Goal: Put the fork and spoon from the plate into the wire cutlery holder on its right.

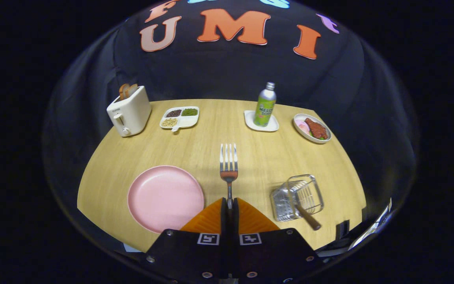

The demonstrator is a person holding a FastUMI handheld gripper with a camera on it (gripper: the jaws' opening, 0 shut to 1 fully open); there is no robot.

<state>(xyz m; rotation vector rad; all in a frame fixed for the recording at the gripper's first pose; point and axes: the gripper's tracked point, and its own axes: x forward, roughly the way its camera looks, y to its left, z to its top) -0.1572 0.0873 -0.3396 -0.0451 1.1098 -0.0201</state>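
Fork sits clamped in our gripper: both fingers are pressed together on its handle, w/ the tines pointing straight ahead, away from us, over the wooden table. Fork's neck shows a reddish reflection just ahead of the fingertips.

Pink plate lies to the left of the fingers, near the table's front edge; we see nothing on it. Wire cutlery holder stands to the right of the fingers, approx. level w/ the plate, so the fork is held between plate and holder. A wooden handle pokes out of the holder, leaning toward us and to the right; we can't tell for sure which utensil it belongs to, since the rest is hidden behind the wire mesh.

Further back, beyond the fork tines: a cream toaster w/ bread slices sticking up from its slots at the far left corner; next to it a white divided dish w/ dark, green and pale contents in separate compartments; then a green bottle w/ a silver cap standing upright on a small white tray; and at far right a bowl holding reddish-brown and pink food. All four are well apart from the gripper.
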